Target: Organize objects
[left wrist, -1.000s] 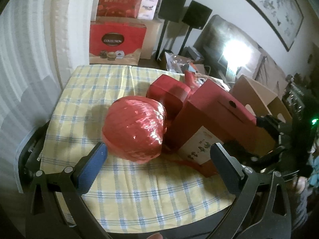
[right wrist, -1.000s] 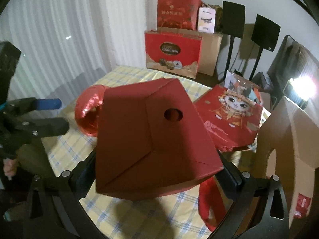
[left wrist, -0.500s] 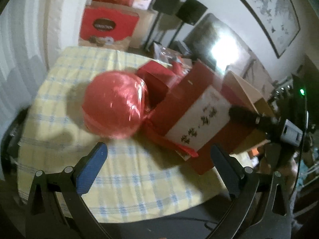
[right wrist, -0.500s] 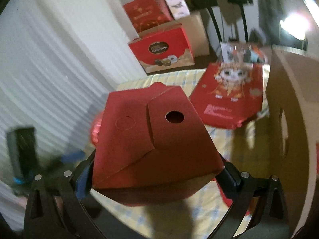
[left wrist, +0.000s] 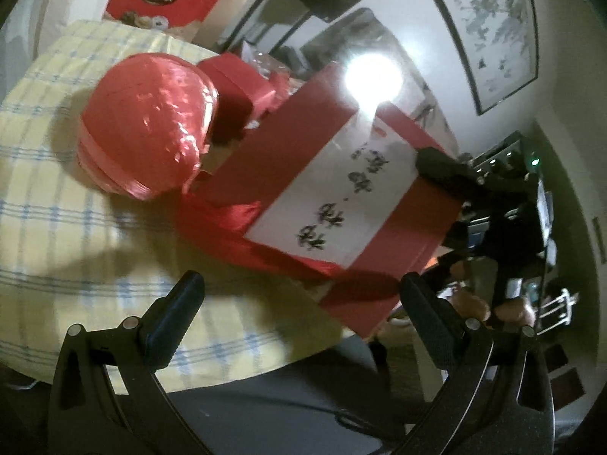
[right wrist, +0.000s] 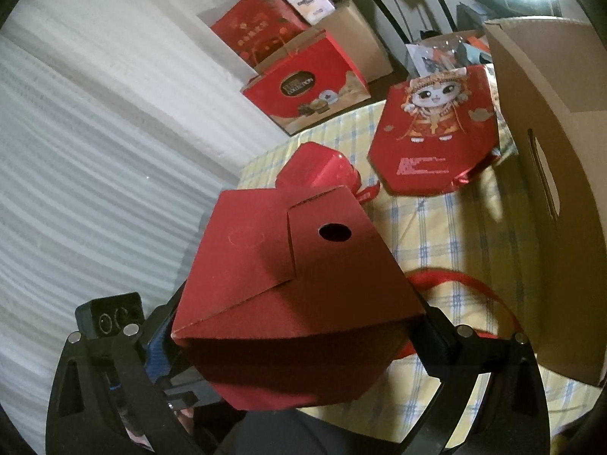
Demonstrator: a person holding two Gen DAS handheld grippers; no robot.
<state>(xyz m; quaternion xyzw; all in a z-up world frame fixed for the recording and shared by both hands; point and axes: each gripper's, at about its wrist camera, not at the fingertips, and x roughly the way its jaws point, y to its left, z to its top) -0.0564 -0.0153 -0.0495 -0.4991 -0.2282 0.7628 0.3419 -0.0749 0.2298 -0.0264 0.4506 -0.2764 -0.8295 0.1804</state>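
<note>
My right gripper (right wrist: 299, 335) is shut on a big red gift box (right wrist: 288, 265) with a round hole in its flap and holds it tilted above the table's near edge. The same box (left wrist: 334, 197), with a white label of black characters and a red ribbon, fills the middle of the left wrist view, where the right gripper (left wrist: 447, 170) clamps its far side. My left gripper (left wrist: 303, 314) is open and empty just in front of the box. A shiny red round ball of ribbon (left wrist: 148, 125) lies on the checked tablecloth (left wrist: 49, 174), left of the box.
A smaller red box (right wrist: 318, 167) and a flat red bag with a cartoon figure (right wrist: 436, 132) lie on the table. An open brown cardboard box (right wrist: 550, 174) stands at the right. Red gift bags (right wrist: 307, 87) stand on the floor by white curtains.
The right gripper has lifted the red box, tilted it and drawn it toward the table's near edge. The left gripper has pulled back and swung right; the ball has stayed put.
</note>
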